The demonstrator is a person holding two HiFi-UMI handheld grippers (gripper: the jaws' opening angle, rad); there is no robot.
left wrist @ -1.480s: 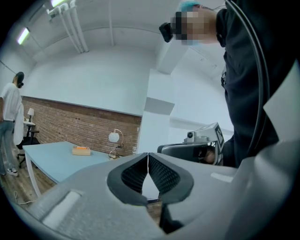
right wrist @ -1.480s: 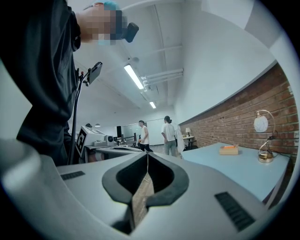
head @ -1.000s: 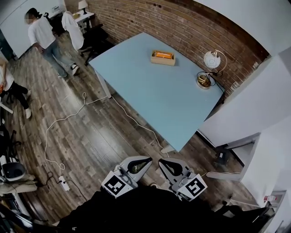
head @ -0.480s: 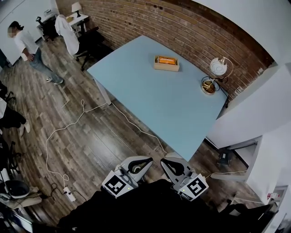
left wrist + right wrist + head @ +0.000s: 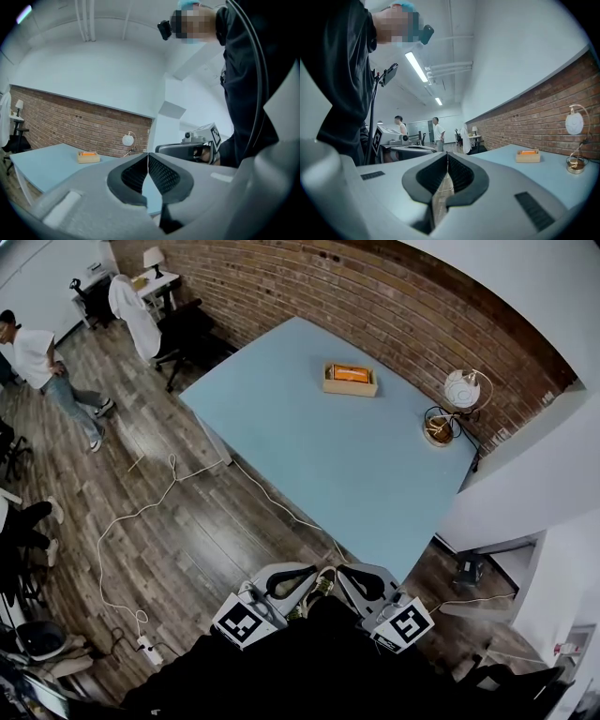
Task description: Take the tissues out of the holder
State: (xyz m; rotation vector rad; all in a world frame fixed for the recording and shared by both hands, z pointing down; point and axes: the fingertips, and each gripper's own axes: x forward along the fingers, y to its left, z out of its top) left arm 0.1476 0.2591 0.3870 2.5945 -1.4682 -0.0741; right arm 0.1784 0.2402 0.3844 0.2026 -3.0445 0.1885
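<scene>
Black clothing (image 5: 309,671), grey left tongs (image 5: 148,154) and right tongs (image 5: 447,153), ribbed black pads (image 5: 161,174), black-and-white marker cubes (image 5: 246,620).

Red brick wall (image 5: 394,306) across the top, dark wood-plank floor (image 5: 197,540) on the left, pale blue table (image 5: 347,465) mid-frame, black office chair (image 5: 183,329) upper left, white cable (image 5: 141,512) trailing over planks.

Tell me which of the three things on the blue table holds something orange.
The wooden holder, standing alone toward the brick wall. The globe lamp and the small round dish sit together near the table's right corner.
</scene>
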